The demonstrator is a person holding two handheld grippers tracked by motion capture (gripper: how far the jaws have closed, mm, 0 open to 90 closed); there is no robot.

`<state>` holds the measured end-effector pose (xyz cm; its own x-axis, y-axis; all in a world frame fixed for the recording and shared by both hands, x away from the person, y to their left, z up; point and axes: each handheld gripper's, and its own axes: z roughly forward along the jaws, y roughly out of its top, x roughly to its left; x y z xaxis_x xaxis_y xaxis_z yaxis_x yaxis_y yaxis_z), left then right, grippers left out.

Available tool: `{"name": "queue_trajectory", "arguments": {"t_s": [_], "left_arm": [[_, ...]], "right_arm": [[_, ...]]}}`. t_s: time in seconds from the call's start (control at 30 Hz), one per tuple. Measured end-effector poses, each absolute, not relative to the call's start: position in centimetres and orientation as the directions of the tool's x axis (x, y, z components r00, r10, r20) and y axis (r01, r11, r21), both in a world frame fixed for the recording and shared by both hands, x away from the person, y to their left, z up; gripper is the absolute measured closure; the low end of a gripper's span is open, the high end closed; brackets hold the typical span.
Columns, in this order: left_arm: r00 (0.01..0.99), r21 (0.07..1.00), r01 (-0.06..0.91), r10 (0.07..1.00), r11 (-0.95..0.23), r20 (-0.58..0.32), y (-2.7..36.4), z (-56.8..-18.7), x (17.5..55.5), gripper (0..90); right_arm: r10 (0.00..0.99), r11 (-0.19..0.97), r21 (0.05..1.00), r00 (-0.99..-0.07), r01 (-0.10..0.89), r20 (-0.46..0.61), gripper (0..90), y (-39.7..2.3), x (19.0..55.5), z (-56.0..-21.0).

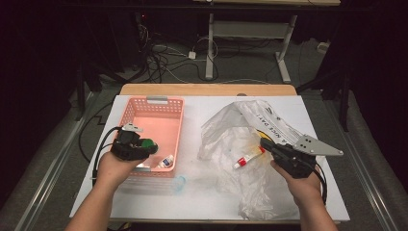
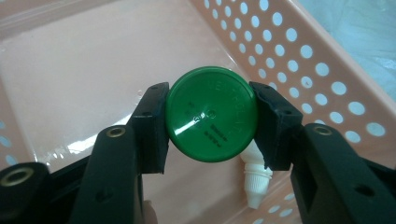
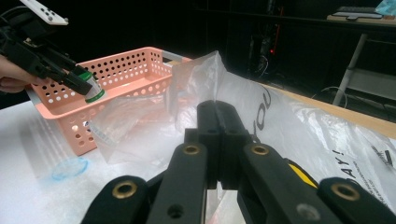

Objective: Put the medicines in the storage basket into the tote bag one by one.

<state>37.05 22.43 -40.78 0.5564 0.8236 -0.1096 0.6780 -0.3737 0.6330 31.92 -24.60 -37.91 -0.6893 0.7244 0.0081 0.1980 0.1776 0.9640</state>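
Over the near end of the pink basket [image 1: 156, 108], which sits toward the table's [image 1: 202, 202] left edge, the left gripper [image 2: 211, 122] pinches a green-capped bottle [image 2: 211, 120] by its cap, while the right gripper [image 3: 217, 122], jaws pressed together, nips the clear plastic bag [image 1: 231, 130] lying right of the basket.

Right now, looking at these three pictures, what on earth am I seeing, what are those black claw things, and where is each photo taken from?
A person at a table holds a tool in each hand. One picture looks down from above; the other two come from cameras riding on the tools. The left hand-held gripper clamps a green-capped bottle over a pink basket, where a small white bottle lies. The right hand-held gripper is shut, pinching a clear plastic bag. A red and white tube lies in the bag, and a clear blue lid sits on the table.
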Motion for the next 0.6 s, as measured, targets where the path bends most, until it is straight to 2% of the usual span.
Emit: {"name": "queue_trajectory", "arguments": {"t_s": [0.5,0.6], "left_arm": [[0.554,0.712,0.63,0.822,-0.311,-0.131,22.8,-41.2,35.3,50.5],[0.57,0.725,0.606,0.815,-0.328,-0.108,22.7,-41.5,35.0,50.5]], "right_arm": [[0.721,0.189,0.962,-0.693,0.195,-0.001,90.0,-24.3,31.8,-38.0],[0.721,0.19,0.962,-0.693,0.199,0.001,90.0,-24.3,31.9,-38.1]]}}
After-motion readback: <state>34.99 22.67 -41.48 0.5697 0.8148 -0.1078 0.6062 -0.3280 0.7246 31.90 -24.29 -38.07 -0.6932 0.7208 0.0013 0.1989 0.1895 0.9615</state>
